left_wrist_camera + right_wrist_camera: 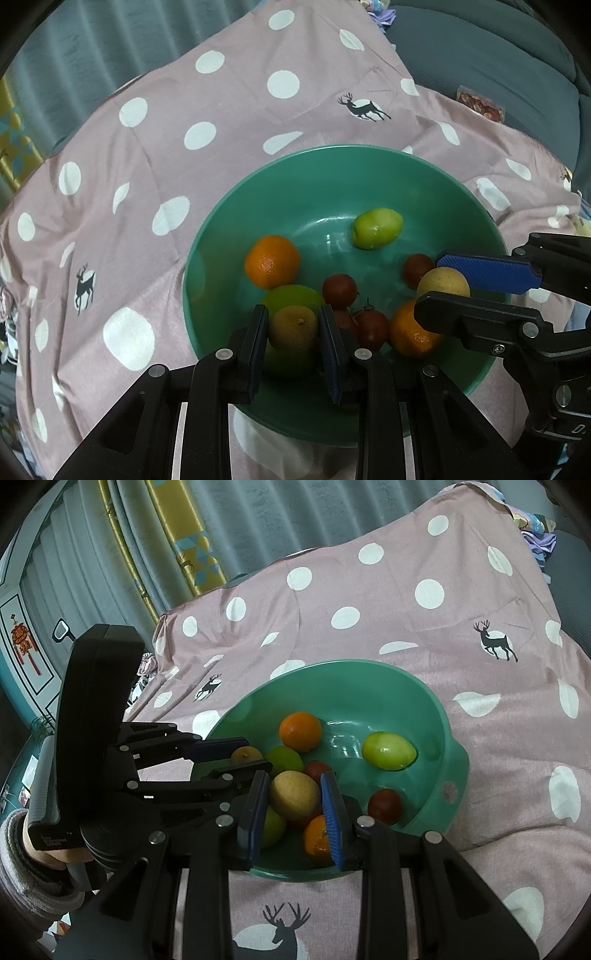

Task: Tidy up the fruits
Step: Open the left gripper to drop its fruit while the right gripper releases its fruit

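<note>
A green bowl (369, 162) (436, 716) sits on a pink dotted cloth and holds fruit. My left gripper (293, 328) is shut on a small brown fruit (293, 328) over the bowl; it also shows in the right wrist view (245, 755). My right gripper (295, 797) is shut on a yellow-tan fruit (295, 794), which also shows in the left wrist view (443, 282). In the bowl lie two oranges (271, 262) (412, 332), green fruits (376, 227) (291, 295) and several small dark red fruits (340, 290).
The pink cloth with white dots and deer prints (166, 155) covers the surface around the bowl. A grey sofa (498, 55) is behind at the right. Curtains (147, 554) hang at the back left.
</note>
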`<state>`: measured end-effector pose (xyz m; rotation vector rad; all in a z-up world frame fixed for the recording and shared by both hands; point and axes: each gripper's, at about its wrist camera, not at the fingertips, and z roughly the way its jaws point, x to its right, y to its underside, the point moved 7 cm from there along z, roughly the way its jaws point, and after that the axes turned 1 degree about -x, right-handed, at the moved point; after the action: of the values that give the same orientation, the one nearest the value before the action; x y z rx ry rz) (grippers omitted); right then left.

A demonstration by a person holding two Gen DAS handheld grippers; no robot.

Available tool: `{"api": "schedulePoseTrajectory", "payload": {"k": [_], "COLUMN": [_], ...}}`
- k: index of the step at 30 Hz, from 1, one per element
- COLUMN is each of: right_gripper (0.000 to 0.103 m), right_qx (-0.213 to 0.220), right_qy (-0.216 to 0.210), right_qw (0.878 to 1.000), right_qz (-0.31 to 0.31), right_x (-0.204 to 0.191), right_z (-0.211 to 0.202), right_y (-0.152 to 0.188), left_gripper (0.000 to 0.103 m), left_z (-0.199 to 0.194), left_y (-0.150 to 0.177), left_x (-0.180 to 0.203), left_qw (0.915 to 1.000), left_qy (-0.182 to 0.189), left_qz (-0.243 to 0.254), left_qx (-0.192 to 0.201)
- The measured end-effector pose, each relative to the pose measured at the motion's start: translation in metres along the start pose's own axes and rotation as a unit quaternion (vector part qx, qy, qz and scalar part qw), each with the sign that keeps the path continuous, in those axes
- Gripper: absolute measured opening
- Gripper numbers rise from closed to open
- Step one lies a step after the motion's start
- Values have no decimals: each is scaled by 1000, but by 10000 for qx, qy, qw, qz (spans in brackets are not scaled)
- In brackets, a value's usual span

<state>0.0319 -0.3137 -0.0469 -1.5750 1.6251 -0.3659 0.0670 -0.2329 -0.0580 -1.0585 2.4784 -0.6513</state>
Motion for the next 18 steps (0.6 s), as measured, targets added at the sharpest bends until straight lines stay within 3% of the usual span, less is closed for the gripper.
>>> {"api": "schedulePoseTrajectory", "payload": {"k": [18], "right_gripper": [30], "right_qx": [-30], "right_qy": [10], "right_qw": [10000], "right_qz": [13], "right_x": [1], "right_z": [3], "right_y": [1], "left_gripper": [28], "left_z": [2], "left_y": [0], "left_x": [3], "left_qw": [9999], "left_qy": [-11], "left_qz": [87], "left_qx": [-75]}}
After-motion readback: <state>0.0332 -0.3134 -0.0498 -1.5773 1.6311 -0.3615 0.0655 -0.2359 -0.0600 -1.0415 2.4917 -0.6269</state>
